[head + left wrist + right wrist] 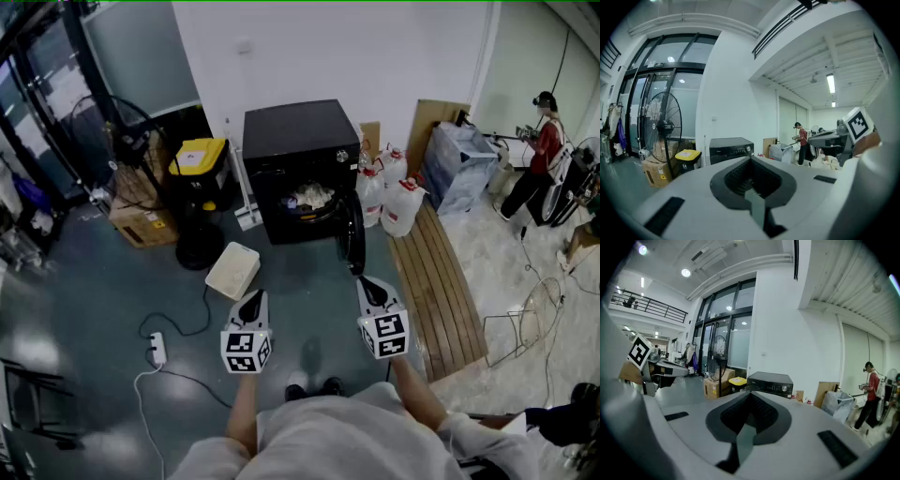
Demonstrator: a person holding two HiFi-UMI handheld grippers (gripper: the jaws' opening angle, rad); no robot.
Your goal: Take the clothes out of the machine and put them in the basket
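The black machine (298,150) stands against the far wall with its round door (352,234) swung open to the right. Pale clothes (312,198) lie in the drum. A white basket (232,270) sits on the floor in front of it, to the left. My left gripper (253,300) and right gripper (367,284) hover side by side, well short of the machine, both shut and holding nothing. The machine (731,149) shows ahead in the left gripper view, beyond the shut left gripper (751,163). The right gripper (750,404) points toward the machine (769,383) too.
A yellow-lidded bin (199,161), a cardboard box (141,223) and a standing fan (122,131) are left of the machine. White jugs (394,199) and a wooden pallet (448,291) are to its right. A power strip (157,349) with cables lies on the floor. A person (539,155) stands far right.
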